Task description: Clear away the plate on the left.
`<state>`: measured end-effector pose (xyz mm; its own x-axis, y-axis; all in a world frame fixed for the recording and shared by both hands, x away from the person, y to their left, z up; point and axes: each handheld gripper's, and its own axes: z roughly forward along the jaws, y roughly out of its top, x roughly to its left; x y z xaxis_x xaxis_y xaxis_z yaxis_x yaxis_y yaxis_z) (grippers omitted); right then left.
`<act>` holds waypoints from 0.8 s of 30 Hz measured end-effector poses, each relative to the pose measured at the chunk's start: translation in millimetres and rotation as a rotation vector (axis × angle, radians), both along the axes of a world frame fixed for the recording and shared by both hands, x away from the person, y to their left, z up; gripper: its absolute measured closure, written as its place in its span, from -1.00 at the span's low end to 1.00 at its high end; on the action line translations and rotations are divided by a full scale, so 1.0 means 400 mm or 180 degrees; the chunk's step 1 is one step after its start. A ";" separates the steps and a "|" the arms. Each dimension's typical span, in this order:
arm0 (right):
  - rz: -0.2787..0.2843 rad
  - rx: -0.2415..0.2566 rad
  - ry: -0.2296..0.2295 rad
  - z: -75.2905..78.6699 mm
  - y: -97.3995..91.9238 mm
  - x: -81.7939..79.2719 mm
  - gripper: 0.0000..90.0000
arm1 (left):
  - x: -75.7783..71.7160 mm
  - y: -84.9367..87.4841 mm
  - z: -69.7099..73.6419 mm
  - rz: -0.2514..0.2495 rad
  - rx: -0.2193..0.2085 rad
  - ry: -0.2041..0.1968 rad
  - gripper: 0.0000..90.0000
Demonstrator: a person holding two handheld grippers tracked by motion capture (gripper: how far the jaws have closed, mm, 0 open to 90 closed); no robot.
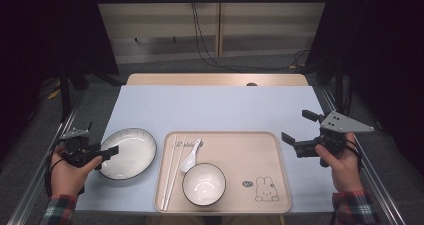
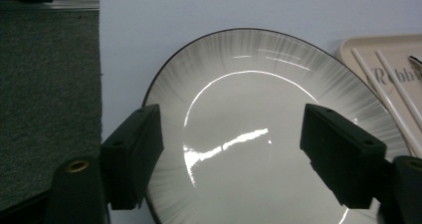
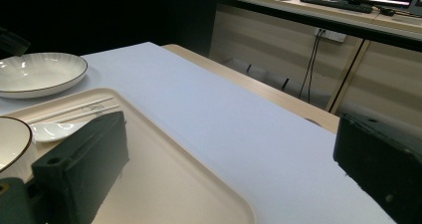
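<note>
A white plate (image 1: 127, 152) with a dark rim and grey streaks lies on the pale blue mat, left of a beige tray (image 1: 240, 150). My left gripper (image 1: 109, 152) is at the plate's near-left edge. In the left gripper view the plate (image 2: 259, 134) lies between and beyond the jaws of this gripper (image 2: 231, 154), whose pads stand apart from it. My right gripper (image 1: 296, 126) is held wide open above the mat, right of the tray, with nothing between its jaws (image 3: 229, 159). The tray holds a white bowl (image 1: 203, 183), a white spoon (image 1: 191, 157) and white chopsticks (image 1: 172, 172).
The mat (image 1: 215, 107) covers most of a wooden table (image 1: 215, 79); metal rails run along both sides. The tray's right half has a rabbit drawing (image 1: 266, 189) and is bare. In the right gripper view the plate (image 3: 40, 74) is far left, beyond the tray (image 3: 164, 174).
</note>
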<state>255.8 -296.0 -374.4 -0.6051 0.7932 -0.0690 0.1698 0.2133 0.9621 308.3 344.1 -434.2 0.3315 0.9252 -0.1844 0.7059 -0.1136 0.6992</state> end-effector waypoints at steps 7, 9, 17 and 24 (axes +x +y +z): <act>-0.0008 -0.0010 0.0010 0.000 0.001 0.001 -0.99 | -0.002 0.019 -0.011 0.0090 0.0016 0.0035 -0.34; 0.0006 -0.0014 -0.0003 0.000 0.001 0.002 -0.99 | -0.002 0.019 -0.016 0.0124 -0.0022 0.0033 -0.30; 0.0007 0.0005 -0.0001 0.001 -0.001 0.001 -0.99 | 0.000 0.030 -0.021 0.0163 0.0023 0.0032 -0.22; -0.0008 0.0011 0.0000 0.002 -0.002 0.000 -0.99 | 0.000 0.028 -0.041 0.0212 0.0006 0.0091 -0.09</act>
<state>256.0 -296.7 -373.7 -0.6031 0.7949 -0.0662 0.1704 0.2095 0.9629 308.1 355.4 -450.6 0.2638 0.9454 -0.1912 0.7315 -0.0669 0.6785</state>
